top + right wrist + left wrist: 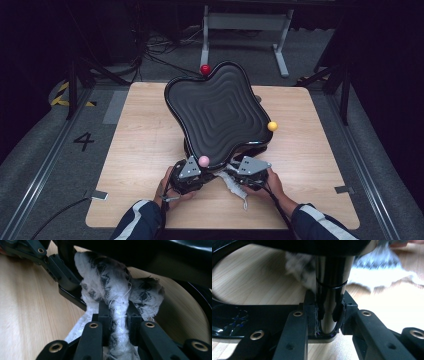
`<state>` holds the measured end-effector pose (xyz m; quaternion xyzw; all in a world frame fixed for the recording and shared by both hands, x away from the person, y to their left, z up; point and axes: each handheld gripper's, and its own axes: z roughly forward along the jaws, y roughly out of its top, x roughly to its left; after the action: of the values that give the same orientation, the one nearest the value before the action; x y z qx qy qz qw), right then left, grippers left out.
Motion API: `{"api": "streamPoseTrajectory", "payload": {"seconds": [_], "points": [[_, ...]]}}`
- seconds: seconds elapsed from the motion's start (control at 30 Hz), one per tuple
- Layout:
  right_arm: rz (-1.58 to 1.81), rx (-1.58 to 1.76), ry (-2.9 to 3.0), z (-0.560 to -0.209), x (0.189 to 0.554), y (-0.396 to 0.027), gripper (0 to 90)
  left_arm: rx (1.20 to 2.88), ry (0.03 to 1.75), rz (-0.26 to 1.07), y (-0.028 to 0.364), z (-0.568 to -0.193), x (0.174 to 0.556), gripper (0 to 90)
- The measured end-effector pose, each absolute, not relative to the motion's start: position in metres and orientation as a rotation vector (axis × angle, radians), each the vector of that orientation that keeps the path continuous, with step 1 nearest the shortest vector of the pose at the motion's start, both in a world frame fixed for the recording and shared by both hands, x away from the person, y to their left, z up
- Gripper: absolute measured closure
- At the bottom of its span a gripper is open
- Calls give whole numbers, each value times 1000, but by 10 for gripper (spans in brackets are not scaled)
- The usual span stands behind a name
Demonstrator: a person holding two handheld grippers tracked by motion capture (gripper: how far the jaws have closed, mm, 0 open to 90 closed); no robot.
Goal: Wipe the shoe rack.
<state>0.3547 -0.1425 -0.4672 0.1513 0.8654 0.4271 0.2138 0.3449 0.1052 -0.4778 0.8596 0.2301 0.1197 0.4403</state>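
Gripping the black tray [220, 107] by its stand post [329, 290], left gripper [328, 312] is clamped; right gripper [117, 315] pinches a white cloth [110, 285].

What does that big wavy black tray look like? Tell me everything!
The black tray is glossy, with a wavy lobed outline, a raised rim and stepped ripples inside. It stands tilted up over the wooden table. The left gripper is clamped on its near rim, and the white cloth in the right gripper presses against its underside.
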Motion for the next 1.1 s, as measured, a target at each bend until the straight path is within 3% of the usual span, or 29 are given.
{"api": "streamPoseTrajectory", "payload": {"seconds": [0.4, 1.1], "points": [[1113, 377, 2372, -480, 353, -125, 784, 2135, 574, 280, 106, -478, 347, 730], [1007, 633, 2266, -479, 392, -183, 789, 2139, 582, 261, 106, -478, 347, 730]]}}
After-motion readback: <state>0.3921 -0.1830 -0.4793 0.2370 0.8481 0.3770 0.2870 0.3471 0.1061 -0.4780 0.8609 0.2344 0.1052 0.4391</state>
